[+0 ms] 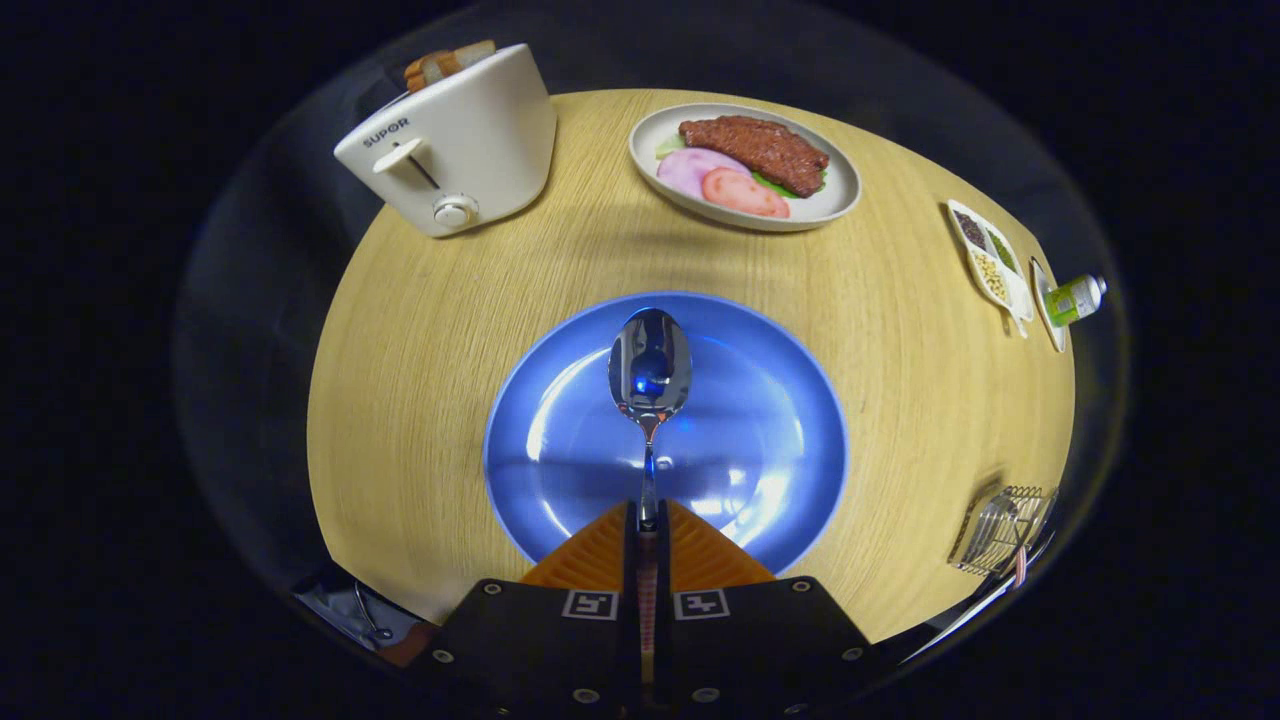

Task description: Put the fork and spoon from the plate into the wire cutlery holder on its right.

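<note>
Spoon (650, 385) clamped by its handle between the gripper (648, 520) fingers, above the blue plate (560, 470).

The orange fingers (600, 555) press together on the handle, bowl pointing forward, apparently so the spoon can be carried without slipping. The gripper is level, aimed across the round tabletop (420, 330) toward the toaster (450, 140) and food plate (820, 205) at its far edge. The wire cutlery holder (1000, 525), with cutlery seemingly inside, stands at the right edge.

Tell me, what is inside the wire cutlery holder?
The wire cutlery holder holds what looks like a fork; its depths are too small to tell. The gripper is shut on the spoon above the blue plate.
</note>
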Tool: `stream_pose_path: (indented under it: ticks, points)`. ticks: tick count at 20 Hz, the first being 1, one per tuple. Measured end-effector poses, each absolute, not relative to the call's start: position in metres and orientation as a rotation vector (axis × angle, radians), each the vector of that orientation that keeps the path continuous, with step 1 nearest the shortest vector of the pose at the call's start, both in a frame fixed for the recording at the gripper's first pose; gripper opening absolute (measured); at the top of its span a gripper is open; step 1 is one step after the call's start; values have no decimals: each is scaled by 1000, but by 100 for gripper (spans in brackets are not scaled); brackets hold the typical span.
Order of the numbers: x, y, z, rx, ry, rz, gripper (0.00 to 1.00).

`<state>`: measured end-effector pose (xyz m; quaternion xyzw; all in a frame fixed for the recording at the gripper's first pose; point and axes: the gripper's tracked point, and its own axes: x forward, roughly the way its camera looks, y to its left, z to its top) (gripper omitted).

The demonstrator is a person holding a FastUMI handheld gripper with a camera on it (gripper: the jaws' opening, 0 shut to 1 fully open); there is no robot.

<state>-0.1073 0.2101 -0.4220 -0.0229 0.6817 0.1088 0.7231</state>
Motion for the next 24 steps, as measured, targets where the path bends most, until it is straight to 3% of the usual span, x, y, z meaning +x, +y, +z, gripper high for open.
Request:
stream_pose_path:
  ticks: [15, 24]
  points:
    - [-149, -55, -344, -2, 1501, 42, 6]
    - [-189, -121, -347, -137, 1740, 206, 6]
